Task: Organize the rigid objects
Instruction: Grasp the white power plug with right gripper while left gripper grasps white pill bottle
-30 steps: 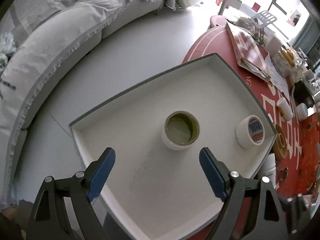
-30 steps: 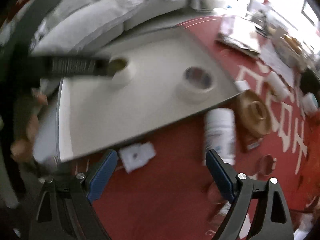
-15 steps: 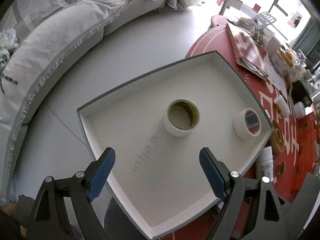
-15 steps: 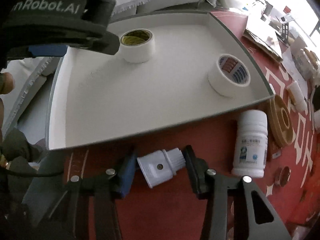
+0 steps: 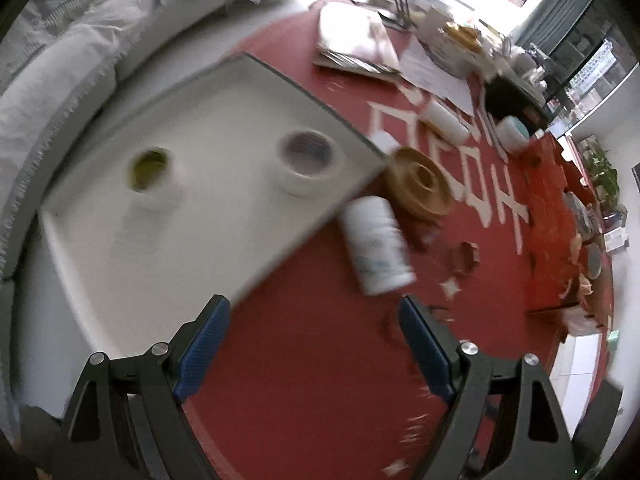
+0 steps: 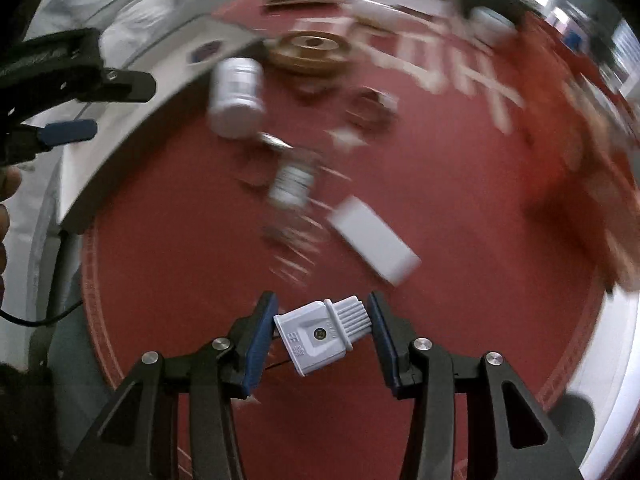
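Your red surface (image 5: 312, 380) carries the white tray (image 5: 208, 216), holding two tape rolls (image 5: 308, 160), with a white bottle (image 5: 376, 248) lying just beside its rim. Your left gripper (image 5: 312, 344) hangs over bare cloth, jaws wide and empty. Your right gripper (image 6: 320, 332) has its jaws clamped on the grey plug adapter (image 6: 324, 330), lifted clear: carrying step in hand, and next you likely bring it over the tray and release.
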Available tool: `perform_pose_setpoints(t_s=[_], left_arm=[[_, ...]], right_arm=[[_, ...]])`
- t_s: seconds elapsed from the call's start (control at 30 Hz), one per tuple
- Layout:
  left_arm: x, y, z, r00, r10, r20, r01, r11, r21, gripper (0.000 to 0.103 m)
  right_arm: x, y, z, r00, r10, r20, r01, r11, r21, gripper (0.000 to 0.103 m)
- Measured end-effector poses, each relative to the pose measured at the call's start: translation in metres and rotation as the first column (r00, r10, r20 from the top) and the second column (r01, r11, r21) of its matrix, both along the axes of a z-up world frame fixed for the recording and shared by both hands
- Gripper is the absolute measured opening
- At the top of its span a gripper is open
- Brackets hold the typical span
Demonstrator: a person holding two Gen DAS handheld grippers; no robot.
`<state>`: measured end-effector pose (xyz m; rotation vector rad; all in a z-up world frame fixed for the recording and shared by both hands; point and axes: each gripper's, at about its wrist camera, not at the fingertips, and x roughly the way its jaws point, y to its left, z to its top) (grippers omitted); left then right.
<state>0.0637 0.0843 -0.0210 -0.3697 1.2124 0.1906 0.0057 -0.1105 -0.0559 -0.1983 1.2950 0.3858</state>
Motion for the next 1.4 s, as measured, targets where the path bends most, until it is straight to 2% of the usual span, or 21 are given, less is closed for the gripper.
perform_pose_setpoints(t_s=[0.17, 0.23, 0.33, 0.47, 0.5, 0.57, 0.6, 0.63, 0.67, 0.7, 0.73, 0.87, 1.1, 1.2, 1.27, 1.4], left_arm=[[0.033, -0.027, -0.019, 0.996, 0.065, -0.054, -0.063, 0.997, 0.038, 0.088], [0.043, -0.026, -0.029, 0.992, 0.099, -0.079, -0.093, 0.993, 0.073, 0.088], [0.056, -0.022, -0.044, 0.984, 0.129, -0.119, -0.122, 0.990, 0.069, 0.088], [0.069, -0.025, -0.059, 0.980, 0.128, -0.153, -0.116, 0.989, 0.091, 0.088], [0.072, -0.026, -0.063, 0.978, 0.119, -0.170, -0.106, 0.991, 0.086, 0.089], [0.076, -0.031, -0.066, 0.979, 0.090, -0.185, -0.068, 0.990, 0.122, 0.094], [0.076, -0.031, -0.066, 0.979, 0.086, -0.187, -0.065, 0.991, 0.118, 0.092], [0.075, -0.031, -0.065, 0.980, 0.086, -0.181, -0.065, 0.991, 0.116, 0.086], [0.071, -0.031, -0.061, 0.983, 0.084, -0.161, -0.064, 0.990, 0.123, 0.071], [0.069, -0.031, -0.058, 0.986, 0.074, -0.149, -0.055, 0.991, 0.126, 0.061], [0.066, -0.033, -0.055, 0.989, 0.048, -0.143, -0.030, 0.992, 0.126, 0.043], [0.047, -0.030, -0.052, 0.990, 0.005, -0.143, 0.006, 0.997, 0.081, 0.043], [-0.017, -0.040, -0.049, 0.977, -0.117, -0.178, 0.135, 0.987, 0.087, 0.043], [-0.042, -0.046, -0.056, 0.963, -0.157, -0.217, 0.181, 0.979, 0.097, 0.043], [-0.055, -0.052, -0.054, 0.964, -0.183, -0.194, 0.213, 0.967, 0.143, 0.043], [-0.057, -0.056, -0.053, 0.968, -0.180, -0.177, 0.208, 0.967, 0.151, 0.044]], right_arm=[[-0.001, -0.032, -0.002, 0.997, -0.080, -0.005, 0.080, 0.996, 0.032, 0.048], [0.006, -0.038, -0.003, 0.995, -0.095, -0.007, 0.095, 0.994, 0.050, 0.048], [0.007, -0.042, -0.003, 0.995, -0.098, -0.008, 0.098, 0.993, 0.071, 0.048], [0.010, -0.042, -0.002, 0.996, -0.093, -0.008, 0.093, 0.992, 0.082, 0.048], [0.008, -0.038, -0.002, 0.995, -0.095, -0.008, 0.095, 0.992, 0.087, 0.048], [0.007, -0.037, 0.001, 0.995, -0.101, -0.008, 0.101, 0.990, 0.096, 0.048], [0.007, -0.038, 0.003, 0.994, -0.106, -0.005, 0.106, 0.990, 0.099, 0.048], [0.011, -0.035, 0.002, 0.994, -0.108, -0.003, 0.108, 0.989, 0.099, 0.048], [0.011, -0.036, 0.003, 0.994, -0.112, -0.001, 0.111, 0.989, 0.098, 0.048], [0.009, -0.039, 0.004, 0.993, -0.118, -0.001, 0.118, 0.988, 0.099, 0.048], [0.010, -0.041, 0.002, 0.992, -0.123, -0.008, 0.123, 0.988, 0.098, 0.048], [0.001, -0.050, 0.002, 0.989, -0.140, -0.042, 0.144, 0.985, 0.091, 0.048], [-0.007, -0.047, -0.012, 0.985, -0.137, -0.107, 0.138, 0.990, -0.003, 0.048], [-0.012, -0.042, -0.013, 0.988, -0.123, -0.098, 0.118, 0.992, -0.051, 0.048], [-0.015, -0.039, -0.014, 0.989, -0.117, -0.092, 0.110, 0.991, -0.075, 0.048], [-0.017, -0.030, -0.017, 0.992, -0.100, -0.072, 0.091, 0.988, -0.121, 0.048]])
